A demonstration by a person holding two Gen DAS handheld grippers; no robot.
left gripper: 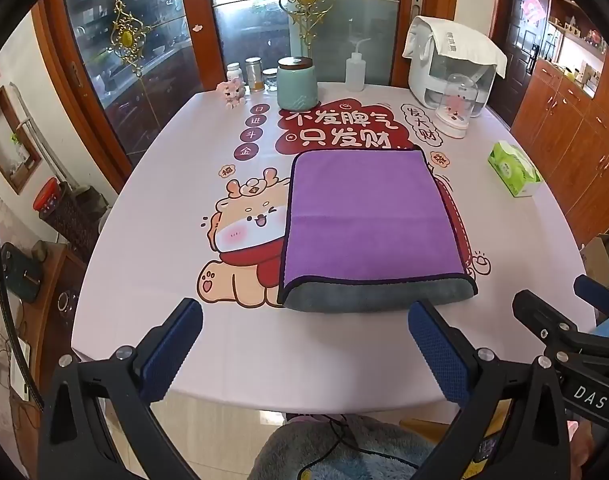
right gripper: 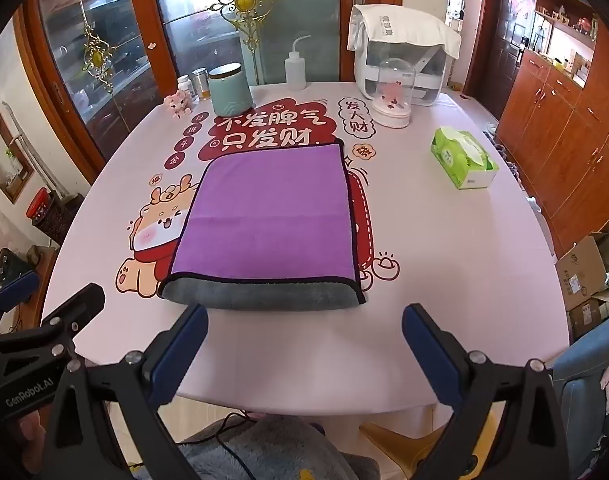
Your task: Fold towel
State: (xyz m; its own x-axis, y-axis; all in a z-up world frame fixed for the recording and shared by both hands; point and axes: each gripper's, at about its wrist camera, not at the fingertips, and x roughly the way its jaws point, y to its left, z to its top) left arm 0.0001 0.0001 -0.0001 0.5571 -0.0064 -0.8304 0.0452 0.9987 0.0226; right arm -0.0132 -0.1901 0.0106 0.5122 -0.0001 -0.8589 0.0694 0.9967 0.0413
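Blue-padded jaws fill the bottom of both views: the left gripper and the right gripper are each spread wide, holding nothing, short of the table's near edge. Beyond them, mid-frame, the towel lies flat on the printed tablecloth, purple face up with a grey band showing along its near side; it looks folded at least once, so perhaps a further fold remains. "DAS" and "GenRobot.AI" mark the gripper bodies. Farther back, large Chinese characters read 不发脾气 只发财. A green tissue box sits right of centre.
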